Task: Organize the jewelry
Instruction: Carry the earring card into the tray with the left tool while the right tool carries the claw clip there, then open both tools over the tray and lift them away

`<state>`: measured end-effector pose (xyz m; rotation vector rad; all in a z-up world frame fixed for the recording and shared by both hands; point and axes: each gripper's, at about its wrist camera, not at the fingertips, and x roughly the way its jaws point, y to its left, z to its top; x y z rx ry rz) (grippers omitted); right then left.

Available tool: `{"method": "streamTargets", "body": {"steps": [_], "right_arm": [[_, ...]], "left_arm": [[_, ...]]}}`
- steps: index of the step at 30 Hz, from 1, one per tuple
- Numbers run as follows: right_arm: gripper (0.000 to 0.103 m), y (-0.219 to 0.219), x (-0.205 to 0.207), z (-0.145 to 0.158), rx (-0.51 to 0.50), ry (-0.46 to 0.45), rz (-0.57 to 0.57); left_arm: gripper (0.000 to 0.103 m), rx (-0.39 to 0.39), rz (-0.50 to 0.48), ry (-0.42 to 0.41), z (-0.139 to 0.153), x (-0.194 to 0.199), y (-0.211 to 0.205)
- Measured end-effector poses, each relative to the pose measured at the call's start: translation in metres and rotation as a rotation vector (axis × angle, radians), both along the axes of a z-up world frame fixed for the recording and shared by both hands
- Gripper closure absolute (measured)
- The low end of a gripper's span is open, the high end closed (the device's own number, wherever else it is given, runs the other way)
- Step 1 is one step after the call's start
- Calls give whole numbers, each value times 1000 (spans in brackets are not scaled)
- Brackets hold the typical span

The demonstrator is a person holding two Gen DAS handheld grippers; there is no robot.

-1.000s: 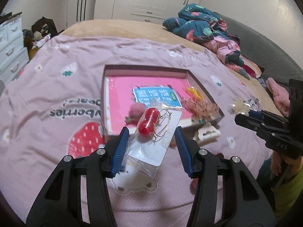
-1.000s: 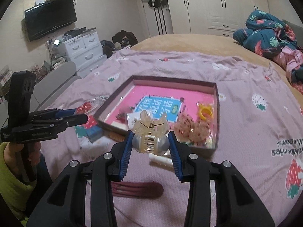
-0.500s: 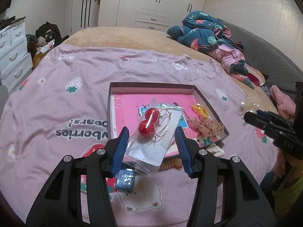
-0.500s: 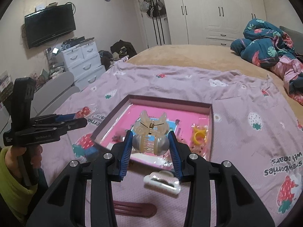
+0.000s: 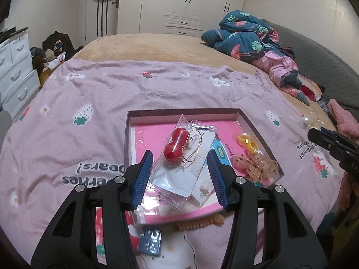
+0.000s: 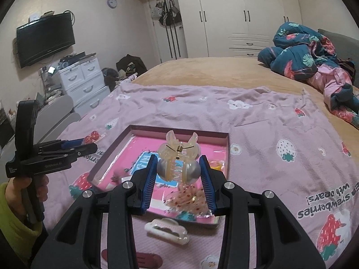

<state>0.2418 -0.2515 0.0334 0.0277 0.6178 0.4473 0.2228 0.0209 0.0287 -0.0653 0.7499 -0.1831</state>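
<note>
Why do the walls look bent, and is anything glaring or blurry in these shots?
Left wrist view: fisheye curves the wardrobe and darkens the corners; a bright glare sits on the clear earring packet in the left gripper. Right wrist view: same bending; the hair claw in the right gripper is sharp, the white clip below slightly soft.

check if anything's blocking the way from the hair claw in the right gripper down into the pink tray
Nothing visible blocks it. The right gripper holds the hair claw in the air above the near part of the pink tray. The speckled bow lies just below it, and the blue card leftward.
</note>
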Motion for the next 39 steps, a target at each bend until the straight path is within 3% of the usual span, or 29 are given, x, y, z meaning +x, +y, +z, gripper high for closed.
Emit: {"method": "streamTargets", "body": {"steps": [9,24,36,39], "right_arm": [[66,-5,26,-14,-2,35,-38],[66,22,54,-83,-59,182,-26],[66,43,47,-99,-61,235,32],[59,44,42,-95,-54,230,39]], "left_arm": [[61,29,28,31,-21,30,0],[60,53,42,114,-71,54,5],[60,53,44,105,-69,52,5],[60,44,48,103,-66,50,6]]}}
